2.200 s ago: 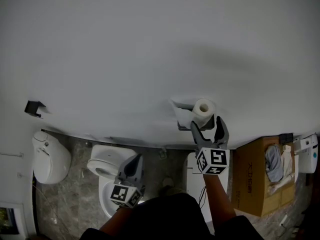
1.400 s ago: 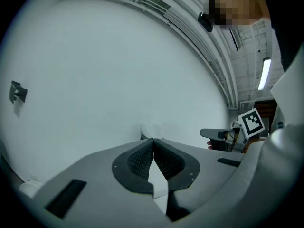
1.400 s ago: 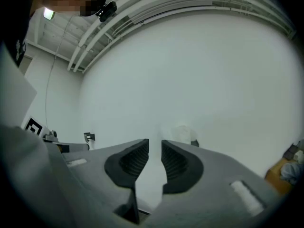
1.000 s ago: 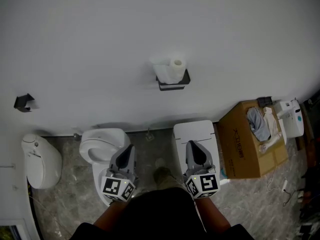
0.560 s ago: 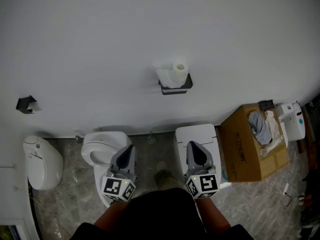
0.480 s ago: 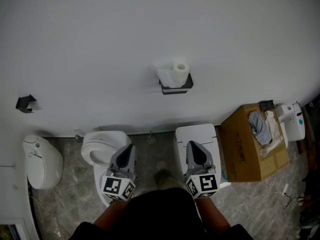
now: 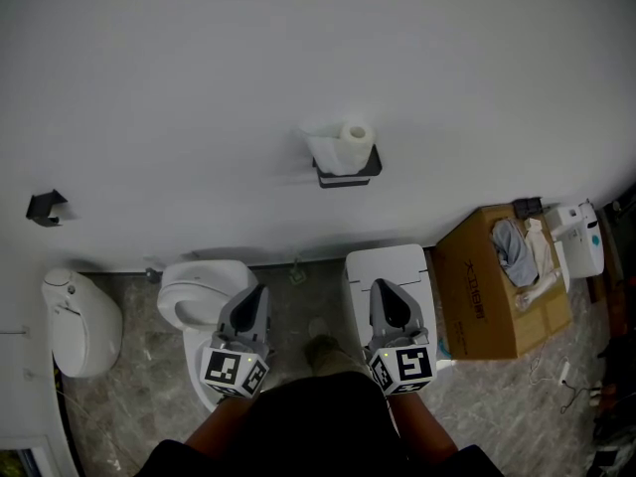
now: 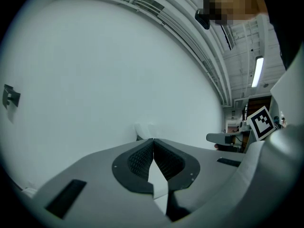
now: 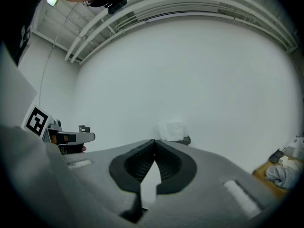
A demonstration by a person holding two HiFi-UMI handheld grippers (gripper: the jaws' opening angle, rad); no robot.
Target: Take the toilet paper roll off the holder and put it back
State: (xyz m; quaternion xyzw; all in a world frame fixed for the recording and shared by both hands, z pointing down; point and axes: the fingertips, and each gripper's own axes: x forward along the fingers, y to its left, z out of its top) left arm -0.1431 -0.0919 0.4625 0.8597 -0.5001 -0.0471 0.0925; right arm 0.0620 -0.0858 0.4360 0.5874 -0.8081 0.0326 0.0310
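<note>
Left claw (image 7: 259, 291) and right claw (image 7: 380, 286) pressed together, empty, well clear of roll (image 7: 352, 139) on holder (image 7: 350, 175)

We face the wall (image 7: 298, 48), where the roll (image 7: 351, 137) sits on the holder (image 7: 348, 174). Below, on the floor (image 7: 129, 405), a toilet (image 7: 199, 291) stands left, a second toilet (image 7: 390, 264) right, a box (image 7: 487, 301) rightmost.

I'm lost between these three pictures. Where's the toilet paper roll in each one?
Head view: toilet paper roll, centre, on the wall.
Left gripper view: faint pale shape just above the shut fingers.
Right gripper view: just above the fingers, slightly right.
Shared landmark: the black holder beneath it.
</note>
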